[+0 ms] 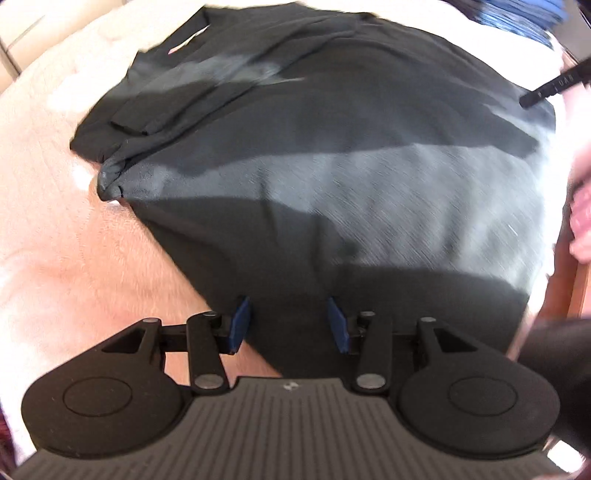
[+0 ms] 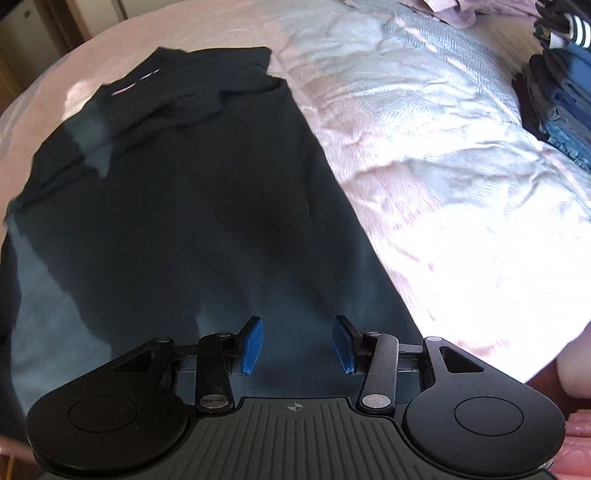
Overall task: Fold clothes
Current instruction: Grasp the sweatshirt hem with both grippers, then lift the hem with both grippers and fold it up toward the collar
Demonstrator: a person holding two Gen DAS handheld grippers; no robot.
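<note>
A black T-shirt (image 1: 314,155) lies spread on a pale pink bedspread (image 1: 55,240), its sleeve folded inward at the upper left. The same black T-shirt (image 2: 184,206) fills the left half of the right wrist view, with both sleeves tucked in near the collar. My left gripper (image 1: 290,325) hovers open over the shirt's near hem, nothing between its blue pads (image 1: 238,325). My right gripper (image 2: 297,345) is open too, above the near right part of the shirt, blue pads (image 2: 253,345) apart. The tip of the right gripper's black finger (image 1: 550,86) shows at the right edge of the left wrist view.
The crumpled bedspread (image 2: 424,166) stretches to the right of the shirt. A stack of folded dark and blue clothes (image 2: 557,107) sits at the far right. More pink fabric (image 2: 450,11) lies at the top. A person's hand (image 1: 581,214) shows at the right edge.
</note>
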